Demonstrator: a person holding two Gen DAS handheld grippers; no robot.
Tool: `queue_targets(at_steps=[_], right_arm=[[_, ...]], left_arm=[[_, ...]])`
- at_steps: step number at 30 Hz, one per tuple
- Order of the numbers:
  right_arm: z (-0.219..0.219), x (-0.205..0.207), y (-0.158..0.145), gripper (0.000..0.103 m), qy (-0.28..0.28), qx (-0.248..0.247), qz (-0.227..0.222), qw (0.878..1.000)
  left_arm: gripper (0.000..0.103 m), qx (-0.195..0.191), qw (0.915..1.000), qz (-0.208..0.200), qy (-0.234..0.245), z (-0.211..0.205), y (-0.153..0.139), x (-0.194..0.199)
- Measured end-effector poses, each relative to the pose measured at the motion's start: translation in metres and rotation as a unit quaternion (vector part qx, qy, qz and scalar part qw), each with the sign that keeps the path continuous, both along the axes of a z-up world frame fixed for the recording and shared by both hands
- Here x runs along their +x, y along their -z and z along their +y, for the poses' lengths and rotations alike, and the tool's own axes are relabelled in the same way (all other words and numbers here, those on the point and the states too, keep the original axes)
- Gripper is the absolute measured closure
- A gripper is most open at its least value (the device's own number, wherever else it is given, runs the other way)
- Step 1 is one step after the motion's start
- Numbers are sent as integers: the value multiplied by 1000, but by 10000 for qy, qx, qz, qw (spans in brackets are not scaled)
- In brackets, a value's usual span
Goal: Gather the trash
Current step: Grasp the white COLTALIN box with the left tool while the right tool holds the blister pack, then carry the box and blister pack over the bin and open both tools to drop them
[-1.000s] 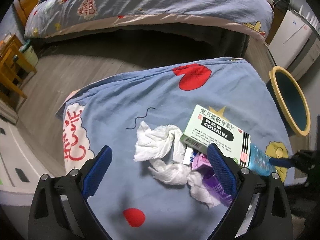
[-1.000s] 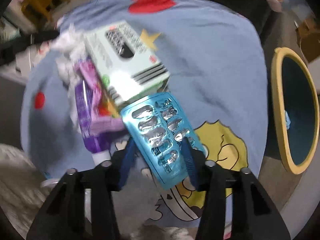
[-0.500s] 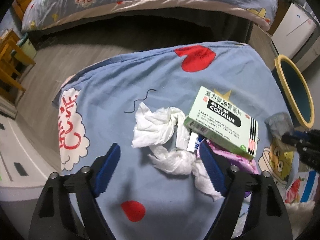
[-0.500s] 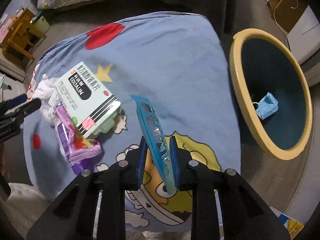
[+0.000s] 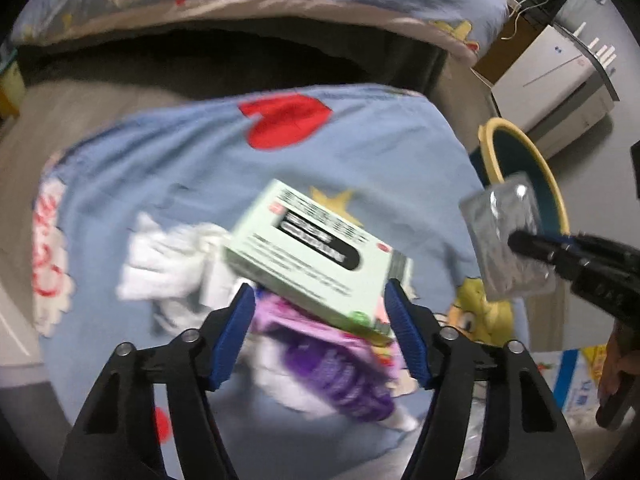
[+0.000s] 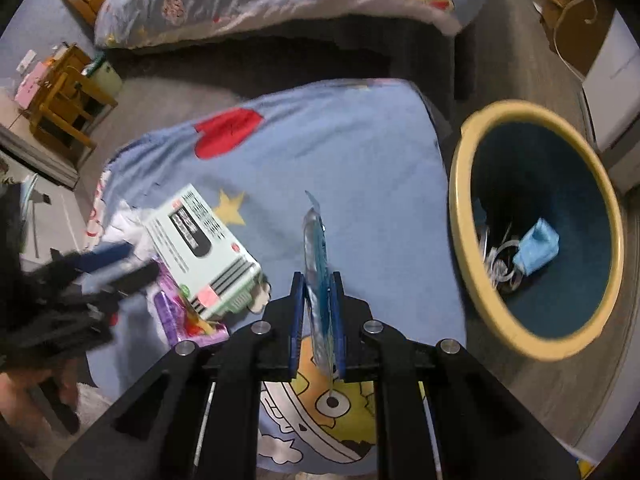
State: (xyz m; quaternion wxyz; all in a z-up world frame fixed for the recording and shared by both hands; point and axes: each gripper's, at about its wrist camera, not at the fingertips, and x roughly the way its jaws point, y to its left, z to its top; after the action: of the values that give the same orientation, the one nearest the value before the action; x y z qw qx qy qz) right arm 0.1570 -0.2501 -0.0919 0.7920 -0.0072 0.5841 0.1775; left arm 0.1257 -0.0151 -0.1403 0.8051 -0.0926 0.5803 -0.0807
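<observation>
A pale green medicine box [image 5: 316,256] lies on the blue cartoon cloth [image 5: 172,168], on top of a purple wrapper [image 5: 332,372], with crumpled white tissues [image 5: 168,264] to its left. My left gripper [image 5: 319,296] straddles the box's near end. Its jaws are closing and the pads do not visibly press on the box. My right gripper [image 6: 317,292] is shut on a blue blister pack [image 6: 314,236], its jaws still tightening, and holds the pack on edge above the cloth. In the left wrist view the pack [image 5: 508,240] shows its silver back. The box [image 6: 200,248] is also in the right wrist view.
A yellow-rimmed dark blue bin [image 6: 456,216] stands on the floor right of the cloth, with a blue face mask [image 6: 536,248] inside. A bed [image 6: 260,4] runs along the back. A wooden stool [image 6: 64,96] is far left, a white cabinet [image 5: 560,80] far right.
My right gripper closed on the blister pack, lifted it off the cloth and turned it on edge. My left gripper swung right from the tissues to the green box while narrowing.
</observation>
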Motion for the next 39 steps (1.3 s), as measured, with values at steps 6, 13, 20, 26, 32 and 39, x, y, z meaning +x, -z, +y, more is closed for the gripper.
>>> queue_targets(at_steps=[6, 13, 20, 26, 32, 39], right_arm=[[-3, 4, -6, 91, -11, 364, -48, 9993], [-6, 5, -14, 91, -16, 660, -144, 9977], [-17, 4, -29, 91, 169, 880, -324, 9955], [-41, 9, -37, 91, 614, 1065, -437, 9914], [-54, 14, -42, 91, 880, 1189, -538, 9875], [-51, 15, -47, 91, 822, 1176, -631, 9876]], left_arm=[[41, -36, 9987, 486, -173, -9, 27, 13], [42, 466, 9983, 334, 89, -34, 36, 30], [24, 240, 9988, 341, -247, -33, 44, 53], [8, 527, 9982, 201, -192, -48, 45, 73], [6, 964, 9953, 109, -33, -66, 51, 86], [7, 1754, 9830, -218, 491, -95, 56, 89]])
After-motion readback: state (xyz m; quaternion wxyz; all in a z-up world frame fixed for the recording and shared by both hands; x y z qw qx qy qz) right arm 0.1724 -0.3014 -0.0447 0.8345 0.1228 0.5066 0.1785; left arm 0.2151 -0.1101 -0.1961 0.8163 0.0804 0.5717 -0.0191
